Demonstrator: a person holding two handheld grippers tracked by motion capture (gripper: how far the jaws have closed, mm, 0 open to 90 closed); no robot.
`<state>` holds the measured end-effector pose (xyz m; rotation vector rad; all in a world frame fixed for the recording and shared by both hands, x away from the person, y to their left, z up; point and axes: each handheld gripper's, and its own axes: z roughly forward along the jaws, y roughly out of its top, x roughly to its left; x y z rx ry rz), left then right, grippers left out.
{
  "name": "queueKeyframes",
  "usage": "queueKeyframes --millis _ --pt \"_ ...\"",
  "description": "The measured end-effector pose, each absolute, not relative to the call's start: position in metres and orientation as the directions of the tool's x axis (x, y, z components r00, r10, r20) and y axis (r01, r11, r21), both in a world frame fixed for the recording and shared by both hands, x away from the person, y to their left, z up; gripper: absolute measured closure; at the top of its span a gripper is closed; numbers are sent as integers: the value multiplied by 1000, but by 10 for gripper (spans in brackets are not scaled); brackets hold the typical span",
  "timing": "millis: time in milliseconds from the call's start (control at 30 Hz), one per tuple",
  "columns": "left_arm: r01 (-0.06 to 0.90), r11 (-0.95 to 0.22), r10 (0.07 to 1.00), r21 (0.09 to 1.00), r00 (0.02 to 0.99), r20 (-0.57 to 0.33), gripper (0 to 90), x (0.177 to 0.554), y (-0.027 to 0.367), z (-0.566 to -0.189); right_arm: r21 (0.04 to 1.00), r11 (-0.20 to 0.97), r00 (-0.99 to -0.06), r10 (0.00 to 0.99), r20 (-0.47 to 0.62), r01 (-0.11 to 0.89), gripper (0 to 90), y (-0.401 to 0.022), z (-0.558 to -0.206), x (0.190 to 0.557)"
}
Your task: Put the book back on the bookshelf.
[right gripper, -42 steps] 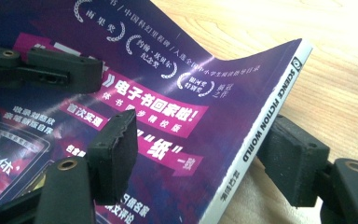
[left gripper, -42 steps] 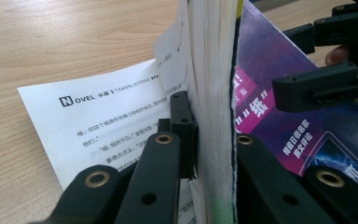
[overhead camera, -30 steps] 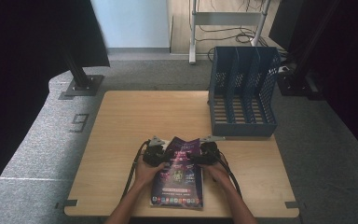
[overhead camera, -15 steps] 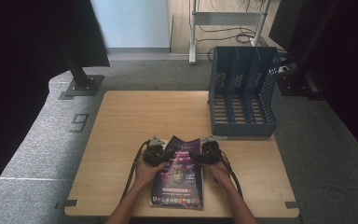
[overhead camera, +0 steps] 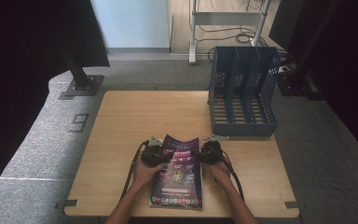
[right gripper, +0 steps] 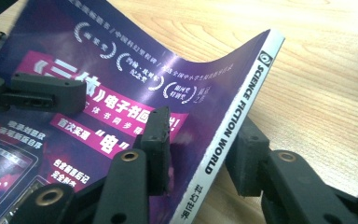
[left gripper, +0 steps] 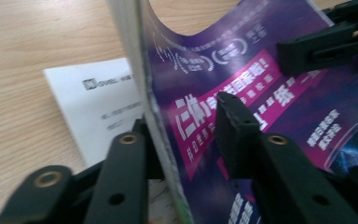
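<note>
Already lifted at its far edge at lower centre, magazine (overhead camera: 177, 172) sits between left gripper (overhead camera: 157, 156) jaws just opening and right gripper (overhead camera: 204, 154) jaws just closing, neither clamped; file rack (overhead camera: 242, 93) at upper right unfilled.

A wooden table (overhead camera: 135, 121) carries a purple magazine (overhead camera: 179, 179) and a blue file rack (overhead camera: 242, 93).

"SCIENCE FICTION WORLD" on magazine spine (right gripper: 235, 121), "9" on floor mat (overhead camera: 80, 122)

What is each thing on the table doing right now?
Magazine: far end lifted and curled, near end on the table.
Left hand-held gripper: jaws just opening, astride the magazine's edge.
Right hand-held gripper: jaws just closing, astride the spine.
Blue file rack: upright, empty.
</note>
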<state>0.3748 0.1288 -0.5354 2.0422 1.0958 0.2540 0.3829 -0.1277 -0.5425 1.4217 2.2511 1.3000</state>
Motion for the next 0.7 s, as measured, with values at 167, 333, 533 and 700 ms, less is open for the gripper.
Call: queueKeyframes --millis 167,333,533,700 --pt "636 -291 792 714 579 -193 544 375 139 -536 754 145 -525 799 293 641 665 -129 -541 381" --pt "658 -262 810 706 547 -210 505 376 148 -537 761 140 -526 799 291 633 672 -129 -539 379" --pt "686 -242 828 686 515 -223 468 378 155 -540 763 143 -531 796 289 630 671 -130 -539 379" --pt "692 -236 824 682 515 -237 453 379 153 -541 763 146 -532 796 287 630 669 -130 -539 379"
